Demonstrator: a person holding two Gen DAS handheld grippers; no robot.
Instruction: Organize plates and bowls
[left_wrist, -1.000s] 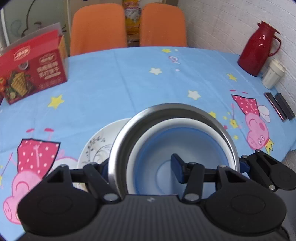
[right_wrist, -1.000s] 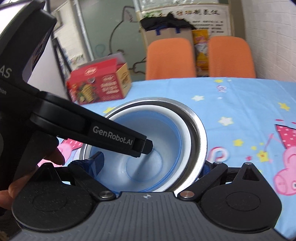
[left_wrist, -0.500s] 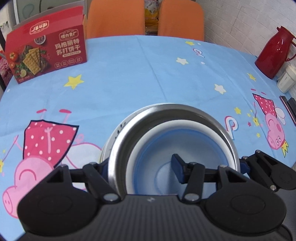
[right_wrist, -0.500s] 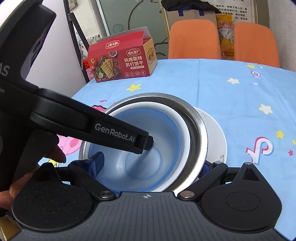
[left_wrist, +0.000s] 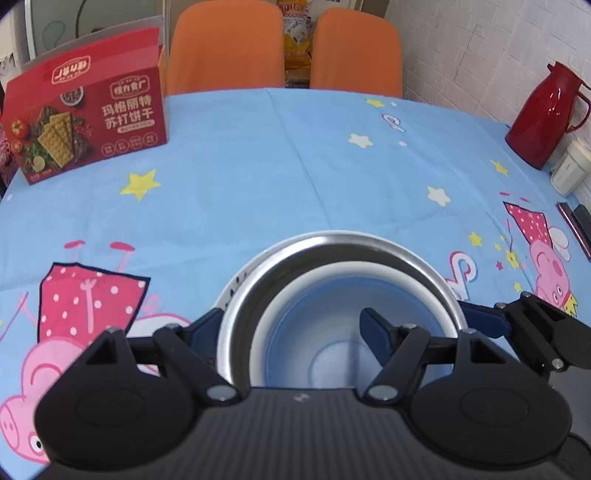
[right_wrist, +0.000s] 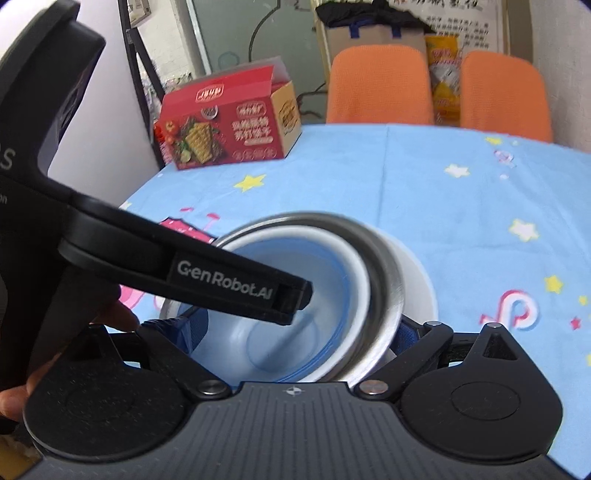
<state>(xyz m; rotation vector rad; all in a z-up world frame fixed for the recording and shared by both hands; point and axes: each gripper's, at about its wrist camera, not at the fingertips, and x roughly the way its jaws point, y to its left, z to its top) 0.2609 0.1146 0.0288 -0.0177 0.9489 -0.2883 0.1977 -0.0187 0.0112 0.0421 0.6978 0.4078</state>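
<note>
A steel bowl (left_wrist: 332, 251) holds a white bowl with a blue inside (left_wrist: 317, 332). The stack sits over a white patterned plate (left_wrist: 231, 291), which also shows in the right wrist view (right_wrist: 413, 273). My left gripper (left_wrist: 291, 321) grips the steel bowl's left side, one finger (left_wrist: 376, 328) inside the blue bowl and one outside. My right gripper (right_wrist: 299, 328) grips the bowls (right_wrist: 384, 273) from the opposite side, one finger (right_wrist: 194, 326) inside and one outside the rim. The left gripper's body (right_wrist: 229, 277) crosses the right wrist view.
The round table has a blue cartoon cloth (left_wrist: 258, 177). A red cracker box (left_wrist: 88, 118) stands at the far left. A red jug (left_wrist: 543, 114), a white cup (left_wrist: 569, 170) and dark flat items (left_wrist: 580, 225) are at the right edge. Two orange chairs (left_wrist: 225, 44) stand behind.
Both grippers have carried the nested bowls over the plate, which now lies almost hidden beneath them. The views have tilted and shifted; the grips are unchanged.
</note>
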